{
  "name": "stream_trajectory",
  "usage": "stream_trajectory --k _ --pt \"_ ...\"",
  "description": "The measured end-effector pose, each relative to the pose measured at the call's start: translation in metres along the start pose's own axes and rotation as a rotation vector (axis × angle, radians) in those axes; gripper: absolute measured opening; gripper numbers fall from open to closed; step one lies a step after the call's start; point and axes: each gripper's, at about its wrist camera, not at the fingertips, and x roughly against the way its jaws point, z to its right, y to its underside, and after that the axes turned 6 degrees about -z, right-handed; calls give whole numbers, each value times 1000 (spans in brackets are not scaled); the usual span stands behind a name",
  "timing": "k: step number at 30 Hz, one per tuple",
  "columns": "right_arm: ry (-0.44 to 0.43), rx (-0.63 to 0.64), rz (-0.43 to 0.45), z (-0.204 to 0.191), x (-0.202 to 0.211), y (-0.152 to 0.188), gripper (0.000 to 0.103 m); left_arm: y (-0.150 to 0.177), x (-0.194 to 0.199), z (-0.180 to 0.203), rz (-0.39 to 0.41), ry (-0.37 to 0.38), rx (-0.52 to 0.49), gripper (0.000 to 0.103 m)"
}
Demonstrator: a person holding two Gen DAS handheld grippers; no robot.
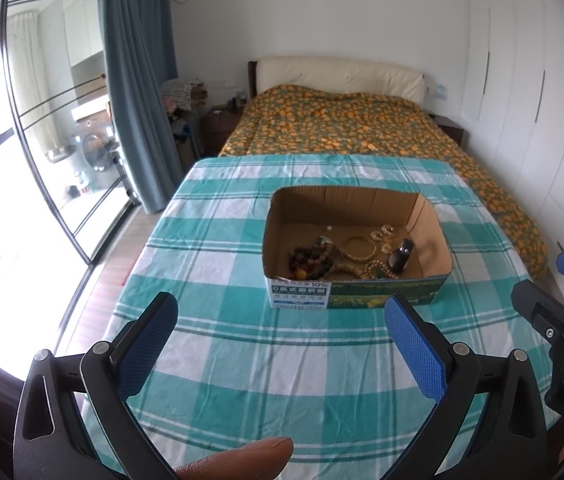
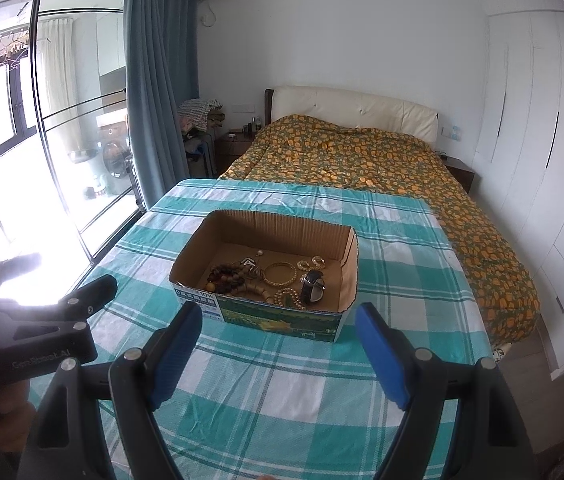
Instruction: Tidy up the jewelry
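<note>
We see one container, a shallow cardboard box (image 1: 356,248) with its top cut away, sitting on a table covered by a teal-and-white checked cloth (image 1: 241,360). All the jewelry lies on the box floor, gathered toward the near wall: a string of dark brown beads (image 1: 308,262) at the left, a gold bangle (image 1: 358,247) in the middle, a strand of pale beads (image 1: 380,269) against the front wall, a black-strapped watch (image 1: 401,256) to the right, and small gold earrings (image 1: 386,234) behind it; the far half of the floor is bare cardboard. Our left gripper (image 1: 282,316) hangs above the cloth short of the box, its blue pads spread wide and holding nothing. Our right gripper (image 2: 279,326) hovers likewise in front of the box, fingers wide apart and empty. Open cloth surrounds the box on every side, broadest on the near side. The table's far edge meets a bed (image 2: 362,164) with an orange-patterned cover, and its left edge drops to the floor beside the glass doors (image 2: 65,120).
</note>
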Motion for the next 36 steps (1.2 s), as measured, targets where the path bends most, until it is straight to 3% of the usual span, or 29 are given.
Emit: stream_trajectory --k 36 --pt "16 10 30 3 12 -1 81 0 8 -2 8 1 3 103"
